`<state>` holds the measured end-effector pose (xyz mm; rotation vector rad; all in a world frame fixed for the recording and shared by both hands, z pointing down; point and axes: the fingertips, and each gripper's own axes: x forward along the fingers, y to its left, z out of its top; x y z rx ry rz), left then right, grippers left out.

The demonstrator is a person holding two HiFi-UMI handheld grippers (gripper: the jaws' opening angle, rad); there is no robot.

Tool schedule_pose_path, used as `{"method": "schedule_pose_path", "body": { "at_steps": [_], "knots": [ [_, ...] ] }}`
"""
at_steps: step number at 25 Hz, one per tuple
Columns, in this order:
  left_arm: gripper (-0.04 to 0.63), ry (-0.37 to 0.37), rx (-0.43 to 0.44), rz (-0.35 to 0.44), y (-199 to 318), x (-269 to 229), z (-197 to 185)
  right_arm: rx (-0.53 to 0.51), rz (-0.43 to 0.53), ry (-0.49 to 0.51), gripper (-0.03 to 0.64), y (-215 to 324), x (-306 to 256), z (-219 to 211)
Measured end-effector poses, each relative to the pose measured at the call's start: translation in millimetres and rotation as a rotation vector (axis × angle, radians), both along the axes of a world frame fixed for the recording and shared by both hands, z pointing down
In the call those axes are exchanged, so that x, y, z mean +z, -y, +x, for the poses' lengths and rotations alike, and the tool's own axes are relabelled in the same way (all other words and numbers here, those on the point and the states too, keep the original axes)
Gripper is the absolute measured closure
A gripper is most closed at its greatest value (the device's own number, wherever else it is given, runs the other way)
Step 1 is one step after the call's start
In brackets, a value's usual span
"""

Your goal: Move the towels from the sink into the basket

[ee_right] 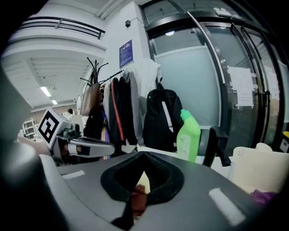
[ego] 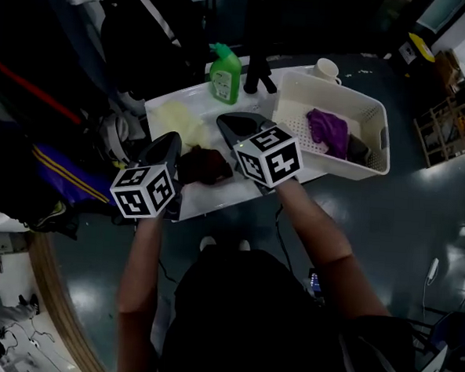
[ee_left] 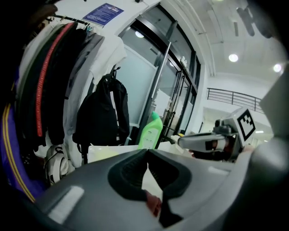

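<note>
Dark grey floor (ego: 419, 224) surrounds a white sink (ego: 163, 106) that stands before tall glass doors (ee_right: 198, 81). Furthest left, coats (ee_left: 40, 90) hang on a rack, with a black backpack (ee_left: 101, 113) beside them. On the sink's left part lies a pale yellow towel (ego: 180, 121), spread flat. Just right of it the left gripper (ee_left: 147, 153) hangs over the sink's near edge, its jaws shut tip to tip with nothing between them. A dark red towel (ego: 206, 165) lies crumpled on the sink between the two grippers, and it shows as a red patch through the gap behind each pair of closed jaws. The right gripper (ee_right: 143, 155) is over the sink's middle, jaws likewise pressed together and empty. Behind it a green bottle (ego: 225, 75) stands upright at the sink's far edge, next to a black fitting (ego: 259, 73). Further right the white basket (ego: 377, 127) sits against the sink, holding a purple towel (ego: 328, 130) and a darker one (ego: 358, 150). A white mug (ego: 327, 69) stands just beyond the basket. Wire shelving (ego: 452, 124) stands at the far right.
</note>
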<state>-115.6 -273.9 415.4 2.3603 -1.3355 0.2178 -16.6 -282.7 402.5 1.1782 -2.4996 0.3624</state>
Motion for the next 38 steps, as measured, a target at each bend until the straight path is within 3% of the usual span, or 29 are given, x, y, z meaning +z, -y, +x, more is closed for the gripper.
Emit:
{"method": "schedule_pose_path", "body": {
  "at_steps": [10, 19, 28, 35, 38],
  "knots": [
    [0.592, 0.008, -0.03, -0.086, -18.0, 52.5, -21.6, -0.166, -0.192, -0.07, 0.613, -18.5, 94.2, -40.6],
    [0.592, 0.058, -0.019, -0.131, -28.7, 85.5, -27.8, -0.336, -0.321, -0.132, 0.437, -39.9, 149.9, -58.3],
    [0.574, 0.057, 0.006, -0.167, -30.5, 105.0, -28.1, -0.411, -0.41, -0.203, 0.281, -40.0, 193.2, -62.1],
    [0.572, 0.059, 0.011, -0.193, -29.8, 113.4, -30.3, -0.451, -0.425, -0.319, 0.277, -34.3, 220.2, -60.2],
    [0.572, 0.058, 0.009, -0.196, -28.4, 115.2, -30.6, -0.459, -0.423, -0.342, 0.312, -31.9, 224.2, -61.8]
  ]
}}
